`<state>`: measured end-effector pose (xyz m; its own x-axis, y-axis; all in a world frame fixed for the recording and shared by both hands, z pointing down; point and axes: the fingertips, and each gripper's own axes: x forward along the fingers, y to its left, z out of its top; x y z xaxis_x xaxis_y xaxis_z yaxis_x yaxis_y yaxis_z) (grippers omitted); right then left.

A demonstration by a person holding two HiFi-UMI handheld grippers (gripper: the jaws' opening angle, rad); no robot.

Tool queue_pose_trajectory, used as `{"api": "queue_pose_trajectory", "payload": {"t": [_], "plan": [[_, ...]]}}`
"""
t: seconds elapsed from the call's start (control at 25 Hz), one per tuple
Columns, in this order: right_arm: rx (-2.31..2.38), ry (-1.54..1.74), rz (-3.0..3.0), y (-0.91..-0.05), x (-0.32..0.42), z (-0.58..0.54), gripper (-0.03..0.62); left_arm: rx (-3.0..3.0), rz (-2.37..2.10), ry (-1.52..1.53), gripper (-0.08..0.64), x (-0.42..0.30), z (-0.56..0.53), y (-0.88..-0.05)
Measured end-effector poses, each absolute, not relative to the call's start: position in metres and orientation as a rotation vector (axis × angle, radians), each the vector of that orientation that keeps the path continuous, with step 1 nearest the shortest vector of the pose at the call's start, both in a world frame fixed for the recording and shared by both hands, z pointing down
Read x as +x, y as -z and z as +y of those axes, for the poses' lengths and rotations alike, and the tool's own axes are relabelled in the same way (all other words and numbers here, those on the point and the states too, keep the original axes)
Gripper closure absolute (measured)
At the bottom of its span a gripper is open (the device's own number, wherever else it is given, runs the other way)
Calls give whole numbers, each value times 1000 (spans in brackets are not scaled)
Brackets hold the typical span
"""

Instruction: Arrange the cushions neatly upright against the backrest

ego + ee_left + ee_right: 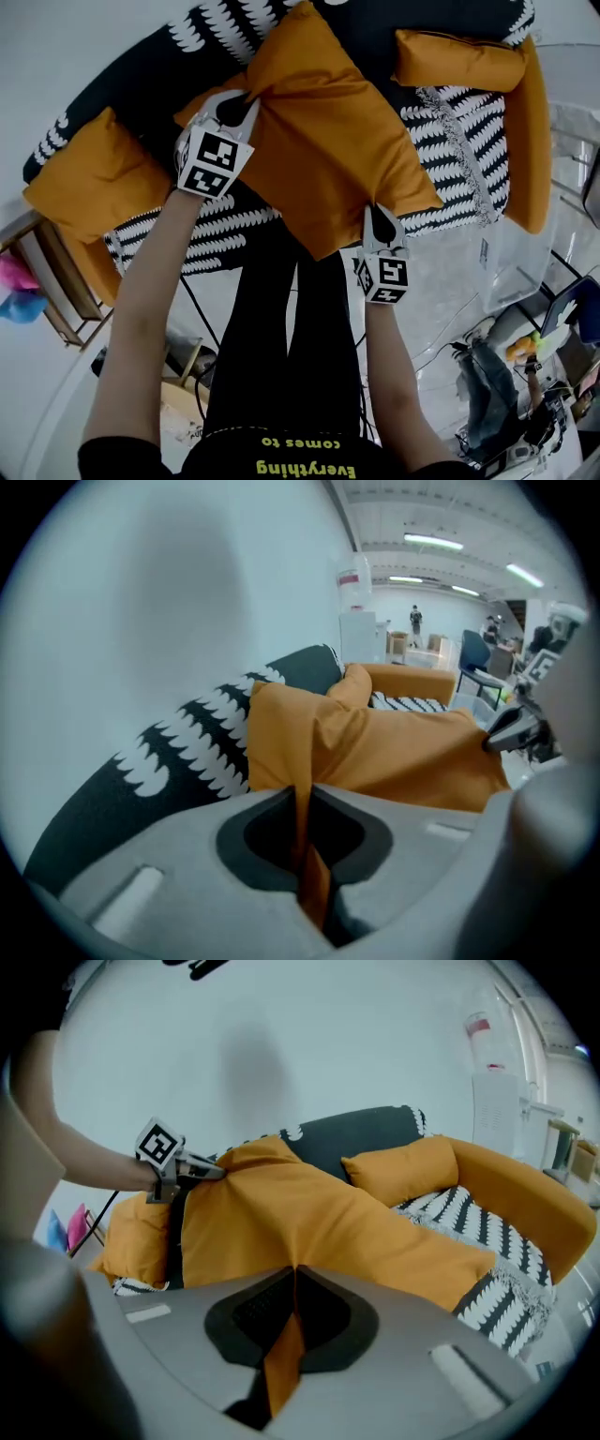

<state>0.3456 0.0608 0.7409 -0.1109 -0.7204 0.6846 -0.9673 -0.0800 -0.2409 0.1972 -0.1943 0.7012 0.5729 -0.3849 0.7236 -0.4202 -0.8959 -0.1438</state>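
**sofa** [459, 141]: dark cover with a white leaf print and orange arms, filling the far half of the head view. its backrest [211, 33] runs along the far edge.

**large orange cushion** [328, 141]: lies tilted across the middle of the seat, not yet upright. its near corner overhangs the seat's near edge and its far corner reaches towards the backrest. it is probably light and soft, with a filling that slumps and a thin, rather smooth cover. held by the cover alone, the body is likely to sag and swing. the corners and seam edges give the firmest hold, and two well-separated points should keep it flat (one point would let it spin).

**left cushion** [94, 178]: orange, at the sofa's left end, leaning outwards.

**small cushion** [459, 61]: orange, at the far right, resting against the backrest beside the right arm.

**left gripper** [246, 101]: at the large cushion's left corner. in the left gripper view the left gripper [305, 855] has its jaws pressed together on a thin fold of the orange cover.

**right gripper** [380, 220]: at the large cushion's near corner, well apart from the left one. in the right gripper view the right gripper [286, 1335] likewise has its jaws clamped on a narrow pleat of orange fabric, with no filling between them.
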Motion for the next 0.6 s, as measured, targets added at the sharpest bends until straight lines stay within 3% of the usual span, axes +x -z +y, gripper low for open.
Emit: {"api": "queue_pose_trajectory", "payload": {"t": [0.36,0.6], "plan": [[1750,-411,-2122,-609,367,-84,571,2482,-1248,-717,530,82,-186,-588],[1583,-122,-2195,-612,331,-192,569,2351,-1577,-555,498,21,-185,-614]]}}
